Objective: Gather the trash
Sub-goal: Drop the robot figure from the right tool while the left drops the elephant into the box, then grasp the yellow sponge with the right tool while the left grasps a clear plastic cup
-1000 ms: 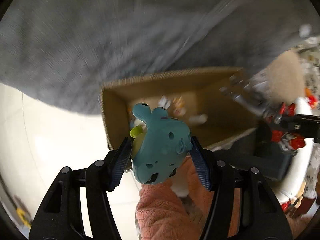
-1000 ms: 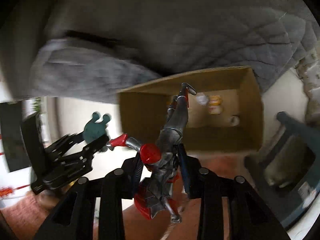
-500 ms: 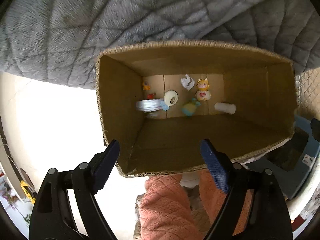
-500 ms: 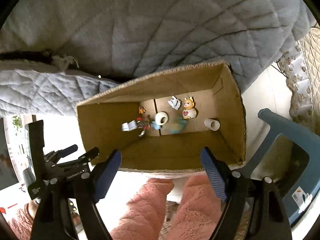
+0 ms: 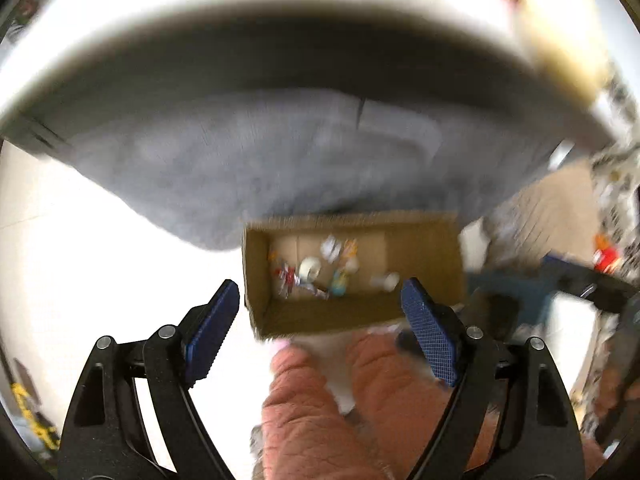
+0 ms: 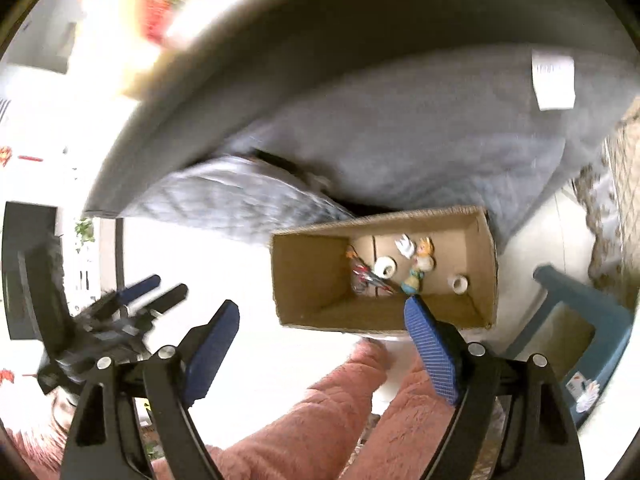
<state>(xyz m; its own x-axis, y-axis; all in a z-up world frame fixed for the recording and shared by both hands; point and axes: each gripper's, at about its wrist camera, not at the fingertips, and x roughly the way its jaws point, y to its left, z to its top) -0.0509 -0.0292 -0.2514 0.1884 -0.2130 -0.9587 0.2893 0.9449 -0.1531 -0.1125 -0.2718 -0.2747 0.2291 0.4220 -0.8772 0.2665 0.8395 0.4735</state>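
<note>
An open cardboard box (image 5: 436, 256) stands on the pale floor, also in the right wrist view (image 6: 308, 276). Inside lie several small things: a red and silver figure (image 6: 366, 278), a white tape roll (image 6: 385, 267), a teal toy (image 6: 412, 282), an orange doll (image 6: 425, 254) and a small white tube (image 6: 459, 283). My left gripper (image 5: 320, 316) is open and empty, high above the box's near edge. My right gripper (image 6: 322, 322) is open and empty above the box's near wall. The left gripper also shows in the right wrist view (image 6: 132, 304).
A grey quilted blanket (image 6: 420, 140) hangs behind the box. A teal plastic stool (image 6: 580, 320) stands right of the box. The person's pink-trousered legs (image 6: 320, 420) are below the grippers. Pale floor (image 5: 100, 240) lies left of the box.
Both grippers opened and dropped the teal toy and the red and silver figure into the box. Both have since risen and pulled back; the box looks smaller.
</note>
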